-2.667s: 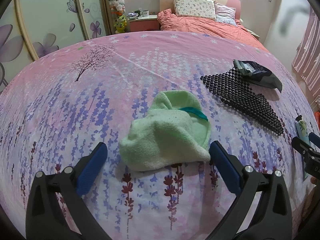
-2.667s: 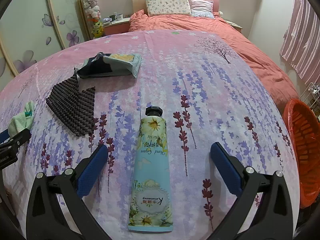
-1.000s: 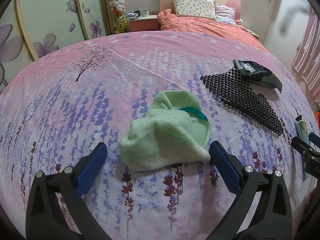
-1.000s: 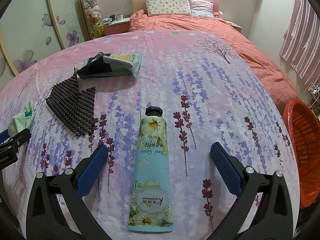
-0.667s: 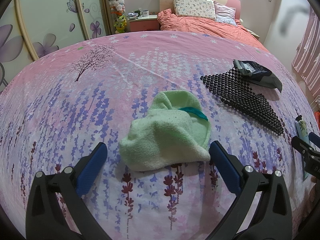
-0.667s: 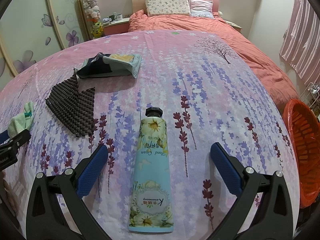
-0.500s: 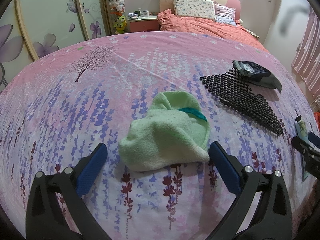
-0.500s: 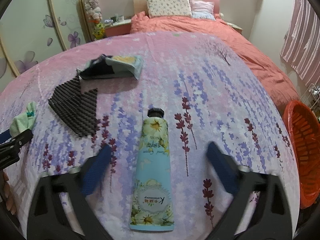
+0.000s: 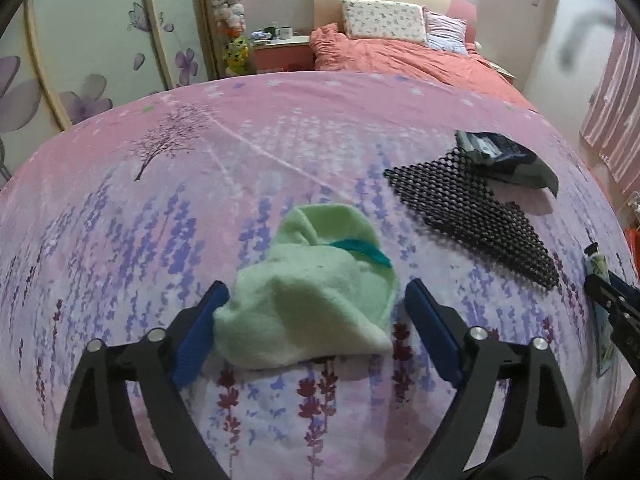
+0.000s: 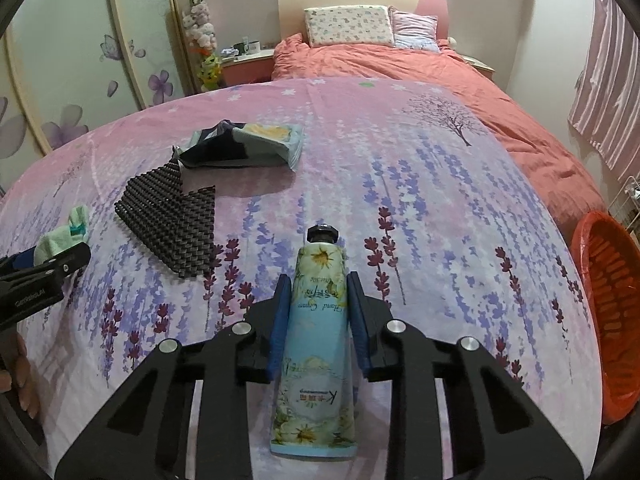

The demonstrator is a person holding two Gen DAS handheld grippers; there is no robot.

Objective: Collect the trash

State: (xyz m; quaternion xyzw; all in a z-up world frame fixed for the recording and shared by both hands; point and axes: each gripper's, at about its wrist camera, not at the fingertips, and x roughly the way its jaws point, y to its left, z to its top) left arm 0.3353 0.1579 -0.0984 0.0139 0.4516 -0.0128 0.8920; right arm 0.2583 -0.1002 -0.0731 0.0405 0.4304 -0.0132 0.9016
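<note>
A crumpled pale green cloth [image 9: 312, 304] with a teal tag lies on the pink lavender-print sheet [image 9: 160, 220]. My left gripper [image 9: 315, 288] straddles it and its jaws are closing; the left pad meets the cloth's edge, while the right pad stands a little off it. A floral hand cream tube [image 10: 316, 344] with a black cap lies lengthwise between the fingers of my right gripper [image 10: 319, 280]. Those jaws are closing too, and both blue pads are against the tube's sides. The tube still rests on the sheet.
A black mesh mat [image 10: 172, 220] and a dark snack bag [image 10: 244, 144] lie between the two grippers. An orange basket [image 10: 608, 288] stands beside the bed at the right. Pillows and a coral quilt [image 10: 400, 64] lie at the far end.
Both grippers have narrowed. The right jaws went from wide open to against the tube's sides. The left jaws came in toward the green cloth. Neither object has shifted.
</note>
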